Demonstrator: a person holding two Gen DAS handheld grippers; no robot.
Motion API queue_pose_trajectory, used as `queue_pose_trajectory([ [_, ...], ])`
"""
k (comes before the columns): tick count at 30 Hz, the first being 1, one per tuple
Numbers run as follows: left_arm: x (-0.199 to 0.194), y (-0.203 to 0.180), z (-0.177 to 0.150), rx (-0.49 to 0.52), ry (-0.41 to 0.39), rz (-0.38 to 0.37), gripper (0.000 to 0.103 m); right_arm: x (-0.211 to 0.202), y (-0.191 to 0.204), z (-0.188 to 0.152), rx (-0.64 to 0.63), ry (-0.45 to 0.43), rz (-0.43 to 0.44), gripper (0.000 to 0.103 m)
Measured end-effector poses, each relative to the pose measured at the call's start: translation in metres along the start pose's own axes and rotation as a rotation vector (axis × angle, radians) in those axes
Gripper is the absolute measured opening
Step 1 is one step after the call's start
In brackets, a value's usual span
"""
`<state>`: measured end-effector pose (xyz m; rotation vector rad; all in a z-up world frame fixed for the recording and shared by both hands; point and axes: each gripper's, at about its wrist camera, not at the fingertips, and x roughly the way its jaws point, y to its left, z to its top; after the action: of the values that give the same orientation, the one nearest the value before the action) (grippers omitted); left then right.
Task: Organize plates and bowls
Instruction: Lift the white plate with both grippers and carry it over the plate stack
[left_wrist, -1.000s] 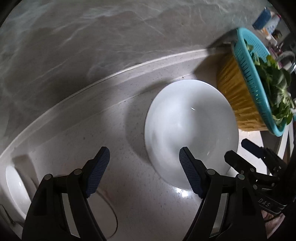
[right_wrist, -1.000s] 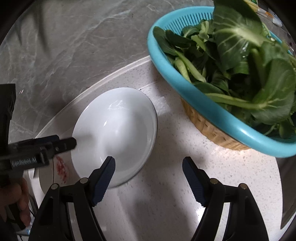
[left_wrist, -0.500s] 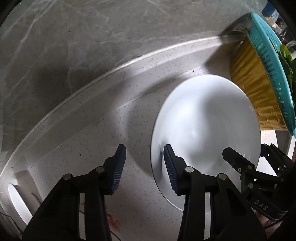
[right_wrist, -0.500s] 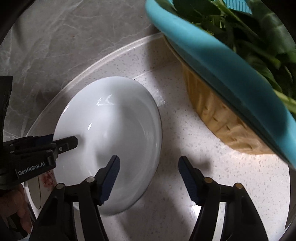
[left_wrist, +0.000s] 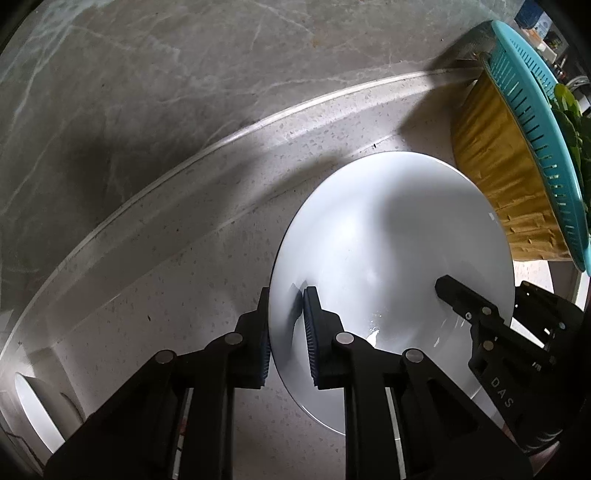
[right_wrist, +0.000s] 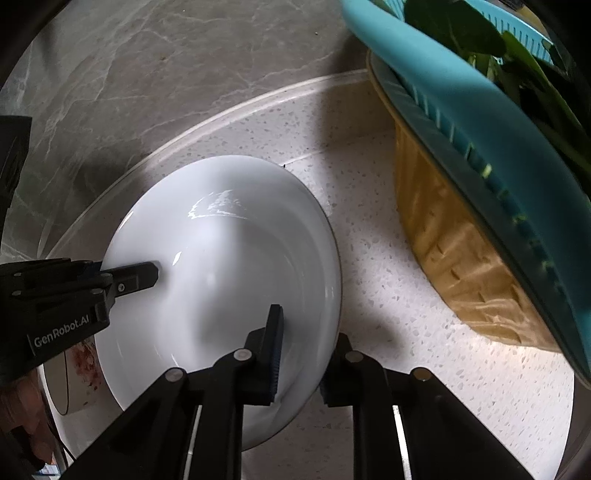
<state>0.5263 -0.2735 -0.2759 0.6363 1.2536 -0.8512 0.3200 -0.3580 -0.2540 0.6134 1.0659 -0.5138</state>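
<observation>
Your left tongs (left_wrist: 286, 325) and right tongs (right_wrist: 306, 354) have just closed, gripping opposite rims of the white bowl (left_wrist: 399, 236) beside the teal basket (right_wrist: 480, 155).

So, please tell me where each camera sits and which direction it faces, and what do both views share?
Left wrist: sits on the left claw, looking steeply down at the round white glazed bowl; its fingers pinch the bowl's left rim, and the right claw shows at the right.
Right wrist: sits on the right claw, looking down; its fingers pinch the opposite rim, and the left claw shows at the left.
Shared: the bowl, the speckled white stone counter, the turquoise plastic colander.
</observation>
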Motion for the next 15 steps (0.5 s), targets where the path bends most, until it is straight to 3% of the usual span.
queue_pose_trajectory([
  [15,-0.032,-0.003,-0.032,-0.036,-0.022,0.0,0.014,-0.036,-0.005,-0.016,-0.03,-0.003,0.04,0.015],
])
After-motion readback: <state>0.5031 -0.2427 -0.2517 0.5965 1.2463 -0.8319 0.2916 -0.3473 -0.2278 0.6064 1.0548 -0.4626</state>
